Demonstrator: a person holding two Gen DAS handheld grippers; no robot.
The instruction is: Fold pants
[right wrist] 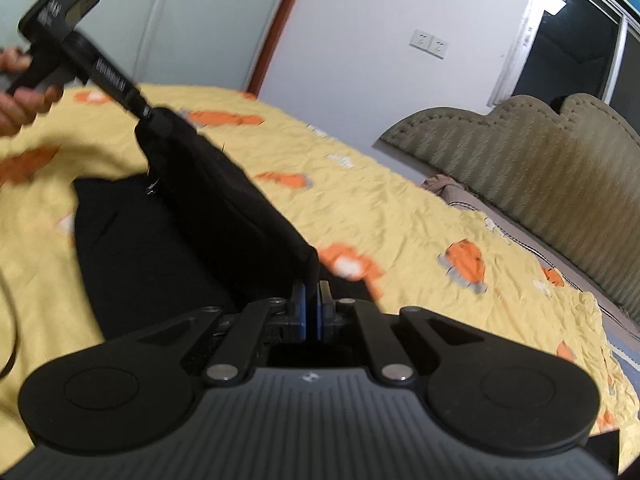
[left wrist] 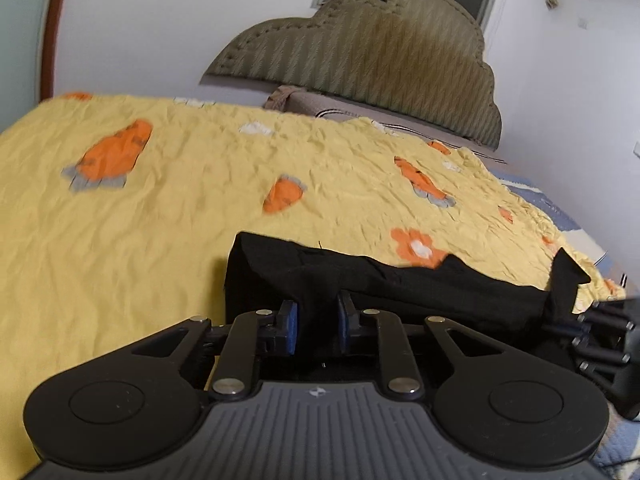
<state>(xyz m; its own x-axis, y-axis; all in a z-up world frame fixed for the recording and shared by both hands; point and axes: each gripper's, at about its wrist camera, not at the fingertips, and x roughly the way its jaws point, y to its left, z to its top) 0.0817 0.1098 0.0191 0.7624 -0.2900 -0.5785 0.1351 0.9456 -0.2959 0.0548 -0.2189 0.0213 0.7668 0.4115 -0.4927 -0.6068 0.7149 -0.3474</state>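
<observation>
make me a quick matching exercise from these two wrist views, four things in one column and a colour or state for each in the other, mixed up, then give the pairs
Things:
1. pants
2. bedspread
3. headboard
4. right gripper

Colour or state:
a. olive, padded, against the wall
b. shut on a black fabric edge
c. black, one edge lifted off the bed
d. yellow with orange carrots and flowers

Pairs: 1-c, 2-d, 3-a, 4-b

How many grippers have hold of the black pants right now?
2. The left gripper has black pants fabric bunched between its pads at one end of the lifted edge. The right gripper is shut on the other end. The rest of the pants lies on the yellow bedspread.
</observation>
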